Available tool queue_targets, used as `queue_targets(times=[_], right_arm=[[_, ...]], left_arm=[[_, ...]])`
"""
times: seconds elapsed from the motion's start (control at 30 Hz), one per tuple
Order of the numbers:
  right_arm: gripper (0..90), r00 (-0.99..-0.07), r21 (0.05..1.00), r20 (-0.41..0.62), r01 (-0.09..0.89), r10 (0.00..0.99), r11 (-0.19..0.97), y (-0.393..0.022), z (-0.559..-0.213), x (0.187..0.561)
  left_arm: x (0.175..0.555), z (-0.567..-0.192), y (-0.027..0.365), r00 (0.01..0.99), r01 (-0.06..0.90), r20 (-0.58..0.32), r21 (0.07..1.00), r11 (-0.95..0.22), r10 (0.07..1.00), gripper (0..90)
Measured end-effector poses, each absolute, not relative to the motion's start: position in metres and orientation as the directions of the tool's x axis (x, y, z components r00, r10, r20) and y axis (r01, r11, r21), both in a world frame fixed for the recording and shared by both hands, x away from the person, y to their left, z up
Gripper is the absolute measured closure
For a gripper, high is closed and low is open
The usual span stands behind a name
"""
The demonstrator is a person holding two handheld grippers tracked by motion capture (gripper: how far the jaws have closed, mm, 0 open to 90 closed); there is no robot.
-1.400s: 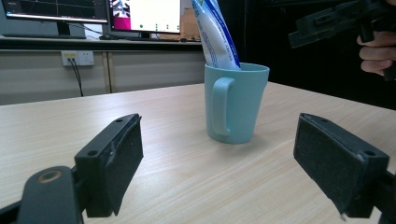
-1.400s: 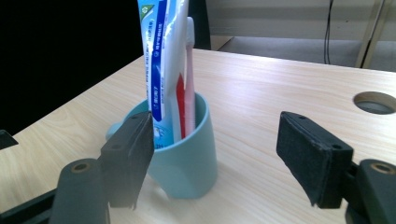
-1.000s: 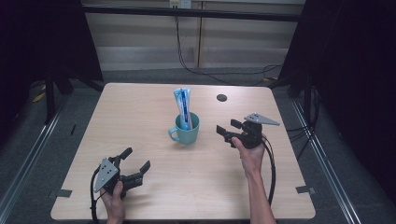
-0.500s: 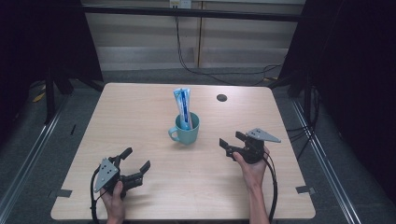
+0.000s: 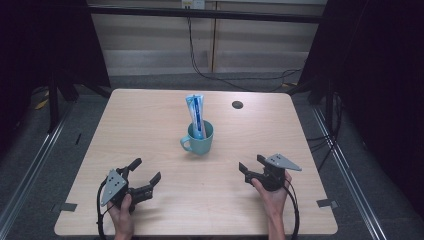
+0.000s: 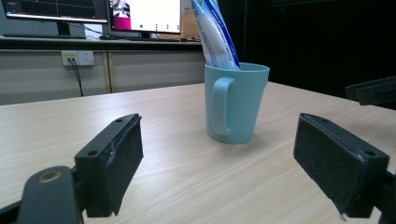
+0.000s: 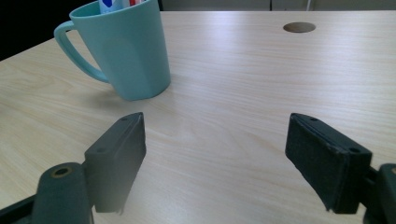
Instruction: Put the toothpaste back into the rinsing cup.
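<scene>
A teal mug (image 5: 200,140) stands at the middle of the wooden table (image 5: 150,115), its handle toward the front left. A blue and white tube (image 5: 196,112) leans upright inside it. My left gripper (image 5: 146,170) rests near the front left, open and empty, aimed at the mug (image 6: 236,102) and tube (image 6: 215,32). My right gripper (image 5: 251,163) is low over the table at the front right, open, with bare wood between its fingers. Its jaws have just been opening a little wider. The mug (image 7: 126,51) lies ahead and to the left in the right gripper view.
A dark round hole (image 5: 237,104) is set in the table's far right part. Cables trail from both grippers over the front edge. Monitors (image 6: 140,14) stand on a counter beyond the table. Black curtains flank both sides.
My right gripper has drawn back from beside the mug toward the front edge and sunk close to the tabletop. The left gripper, mug and tube have stayed put.
</scene>
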State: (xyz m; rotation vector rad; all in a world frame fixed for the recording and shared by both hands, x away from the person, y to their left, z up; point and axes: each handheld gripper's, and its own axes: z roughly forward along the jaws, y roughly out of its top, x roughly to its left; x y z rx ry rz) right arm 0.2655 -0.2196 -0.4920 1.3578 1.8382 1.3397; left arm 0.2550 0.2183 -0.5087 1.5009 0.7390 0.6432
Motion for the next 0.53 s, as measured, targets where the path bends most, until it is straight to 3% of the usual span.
queue_targets(times=[0.53], right_arm=[[18.2, -0.322, 0.916, 0.155, 0.4, 0.934, -0.014, -0.227, -0.505, 0.25]], left_arm=[[0.255, -0.509, 0.218, 0.636, 0.072, -0.038, 0.997, -0.011, 0.771, 15.7]])
